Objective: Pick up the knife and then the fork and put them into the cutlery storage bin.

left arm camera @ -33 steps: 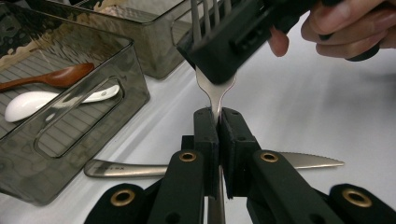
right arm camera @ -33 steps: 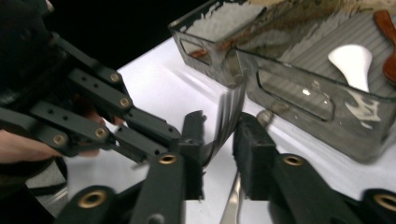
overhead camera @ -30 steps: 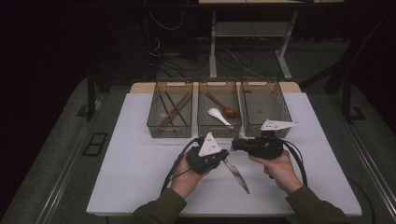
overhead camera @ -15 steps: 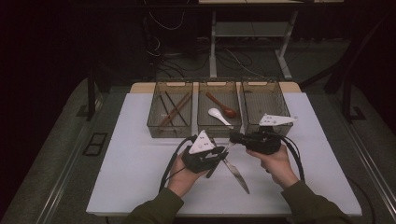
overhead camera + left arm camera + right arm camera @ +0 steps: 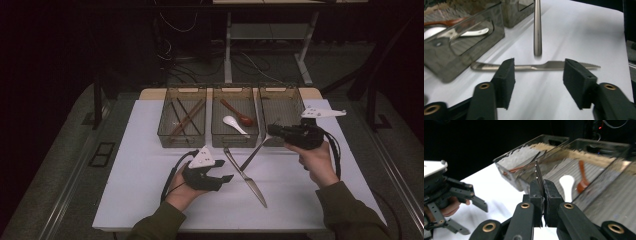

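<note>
- Right gripper (image 5: 274, 131): jaws clamped on a metal fork (image 5: 255, 151), tines sticking up past the pads in the right gripper view (image 5: 538, 178); handle slanting down and away from the jaws toward the left gripper, off the table.
- Left gripper (image 5: 224, 178): jaws just been opening, now parted, nothing between the pads (image 5: 506, 80); held low over the white table (image 5: 140, 170).
- Knife (image 5: 245, 176): flat on the table just ahead of the left gripper's jaws, lying crosswise to them (image 5: 536, 66), serrated blade toward its right pad.
- Fork handle end (image 5: 537, 37): hanging above the knife, straight ahead of the left gripper, clear of both pads.
- Three clear bins beyond the right gripper's jaws: nearest bin (image 5: 281, 107); middle bin (image 5: 235, 137) with white spoon (image 5: 234, 122) and brown spoon (image 5: 239, 114); far bin (image 5: 182, 140) with chopsticks (image 5: 186, 119).
</note>
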{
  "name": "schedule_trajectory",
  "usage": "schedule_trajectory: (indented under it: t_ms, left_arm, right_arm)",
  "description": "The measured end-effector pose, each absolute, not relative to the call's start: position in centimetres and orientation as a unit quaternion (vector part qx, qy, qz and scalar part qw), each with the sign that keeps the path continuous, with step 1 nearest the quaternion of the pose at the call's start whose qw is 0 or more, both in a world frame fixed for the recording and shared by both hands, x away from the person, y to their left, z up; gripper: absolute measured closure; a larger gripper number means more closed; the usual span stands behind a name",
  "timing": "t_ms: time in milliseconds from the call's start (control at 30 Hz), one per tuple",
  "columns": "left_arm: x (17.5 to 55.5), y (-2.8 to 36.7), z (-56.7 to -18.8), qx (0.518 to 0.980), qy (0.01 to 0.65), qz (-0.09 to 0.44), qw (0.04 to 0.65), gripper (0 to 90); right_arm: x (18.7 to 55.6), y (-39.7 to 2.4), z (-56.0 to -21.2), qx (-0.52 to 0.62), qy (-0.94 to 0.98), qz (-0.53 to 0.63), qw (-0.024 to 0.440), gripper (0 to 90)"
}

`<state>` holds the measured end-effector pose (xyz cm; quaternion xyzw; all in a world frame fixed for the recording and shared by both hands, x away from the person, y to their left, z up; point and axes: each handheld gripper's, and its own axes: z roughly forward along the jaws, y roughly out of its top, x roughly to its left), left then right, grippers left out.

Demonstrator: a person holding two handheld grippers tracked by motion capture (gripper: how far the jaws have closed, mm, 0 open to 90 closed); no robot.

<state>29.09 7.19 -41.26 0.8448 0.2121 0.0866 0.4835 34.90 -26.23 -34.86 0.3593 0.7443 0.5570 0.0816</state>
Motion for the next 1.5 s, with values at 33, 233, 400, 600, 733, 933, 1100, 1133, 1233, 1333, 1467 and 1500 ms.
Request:
schedule_trajectory:
  t_ms: [33, 233, 400, 600, 733, 933, 1100, 1133, 1233, 1333, 1467, 1500]
  left_arm:
    - [29.1, 7.5, -41.3, 0.844, 0.214, 0.086, 0.483, 39.5]
    - [29.1, 9.0, -41.7, 0.844, 0.226, 0.078, 0.480, 33.9]
    - [28.8, 10.8, -42.1, 0.842, 0.237, 0.080, 0.478, 28.3]
    - [28.4, 13.0, -42.7, 0.837, 0.258, 0.080, 0.476, 20.8]
    - [28.1, 14.2, -43.2, 0.837, 0.267, 0.078, 0.471, 13.7]
    - [27.6, 15.0, -43.7, 0.834, 0.284, 0.087, 0.464, 0.2]
    - [27.7, 15.0, -44.0, 0.838, 0.288, 0.090, 0.455, 0.0]
    - [27.7, 14.9, -44.0, 0.840, 0.285, 0.090, 0.453, 0.0]
    - [27.6, 14.9, -44.0, 0.842, 0.285, 0.089, 0.450, 0.0]
    - [27.6, 14.9, -44.0, 0.841, 0.286, 0.087, 0.451, 0.0]
    - [27.6, 14.7, -44.0, 0.841, 0.287, 0.085, 0.451, 0.0]
    - [27.6, 14.7, -44.0, 0.843, 0.285, 0.084, 0.449, 0.0]
  right_arm:
    - [35.1, -26.6, -34.6, 0.361, 0.743, 0.558, 0.085, 86.3]
    - [36.5, -28.7, -32.6, 0.370, 0.739, 0.551, 0.114, 86.3]
    - [37.8, -30.2, -31.0, 0.379, 0.732, 0.549, 0.137, 86.3]
    - [39.5, -32.1, -29.4, 0.400, 0.722, 0.540, 0.169, 86.3]
    - [40.6, -33.5, -28.9, 0.415, 0.711, 0.537, 0.186, 86.3]
    - [42.4, -34.7, -29.5, 0.439, 0.707, 0.517, 0.200, 86.2]
    - [43.7, -34.4, -31.2, 0.450, 0.718, 0.498, 0.184, 86.2]
    - [44.0, -34.3, -31.7, 0.452, 0.721, 0.493, 0.181, 86.2]
    - [44.7, -33.9, -33.0, 0.455, 0.726, 0.488, 0.167, 86.2]
    - [45.2, -33.5, -34.2, 0.459, 0.732, 0.482, 0.147, 86.2]
    - [45.6, -33.3, -35.4, 0.462, 0.735, 0.480, 0.126, 85.9]
    - [45.7, -33.3, -35.6, 0.462, 0.737, 0.478, 0.123, 85.9]
